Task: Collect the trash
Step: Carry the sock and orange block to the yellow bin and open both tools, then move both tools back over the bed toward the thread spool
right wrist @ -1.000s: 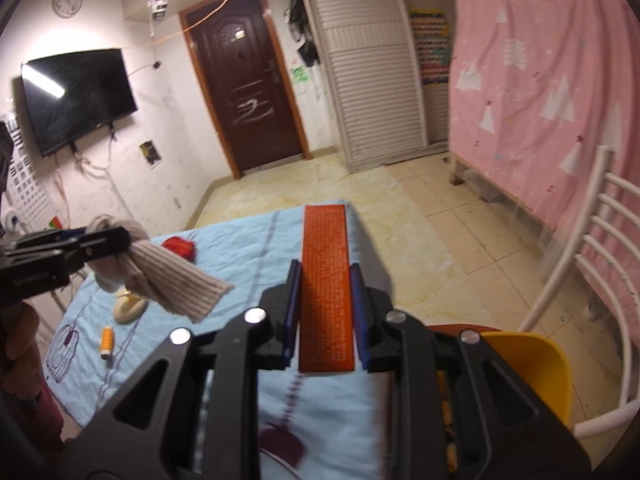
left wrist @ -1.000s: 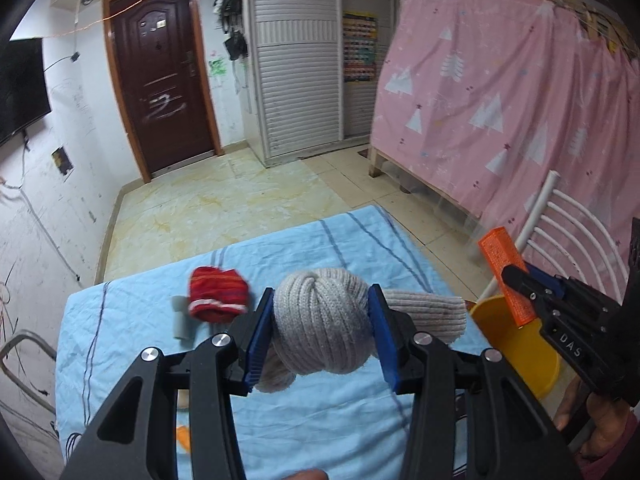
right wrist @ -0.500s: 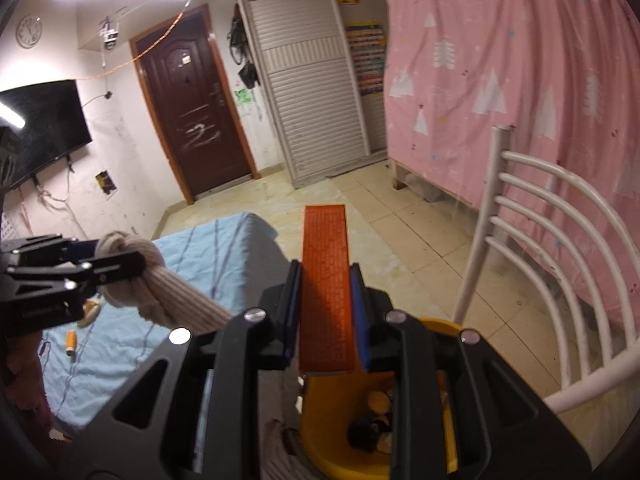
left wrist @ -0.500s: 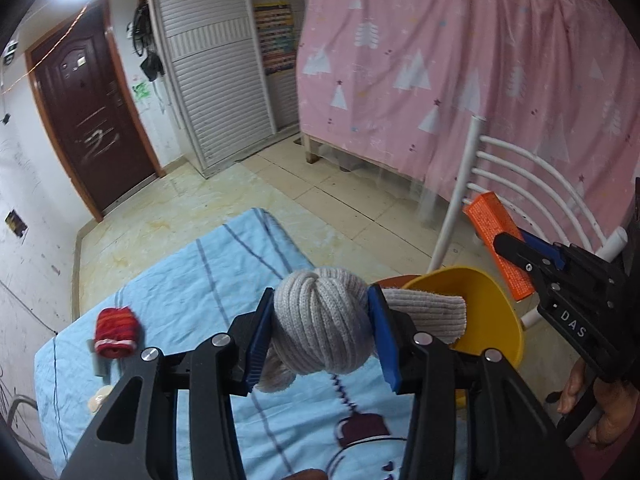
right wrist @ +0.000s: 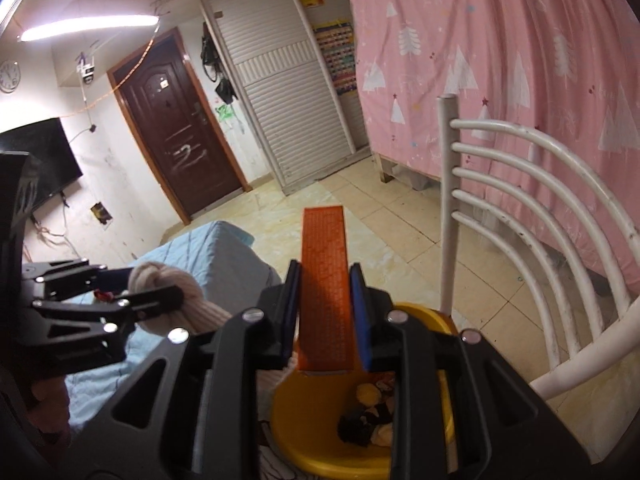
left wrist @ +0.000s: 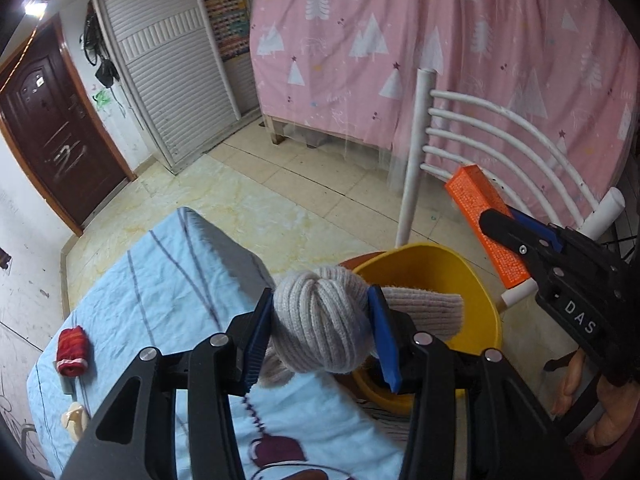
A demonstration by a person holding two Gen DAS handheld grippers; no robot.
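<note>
My left gripper (left wrist: 322, 334) is shut on a knotted beige knit sock (left wrist: 320, 324), held above the near rim of a yellow bin (left wrist: 476, 280). My right gripper (right wrist: 326, 320) is shut on a flat orange box (right wrist: 325, 280) and holds it over the yellow bin (right wrist: 288, 420), which has some scraps inside. The orange box (left wrist: 486, 224) and the right gripper show at the right in the left wrist view. The left gripper and the sock (right wrist: 160, 284) show at the left in the right wrist view.
A table with a light blue cloth (left wrist: 160, 292) carries a red rolled sock (left wrist: 72, 350) and a small beige item (left wrist: 74, 422). A white chair (right wrist: 520, 216) stands right behind the bin. A pink curtain (left wrist: 440, 40) hangs beyond.
Both grippers have swung right from over the table to over the yellow bin, each still holding its item. The red sock has dropped back to the far left.
</note>
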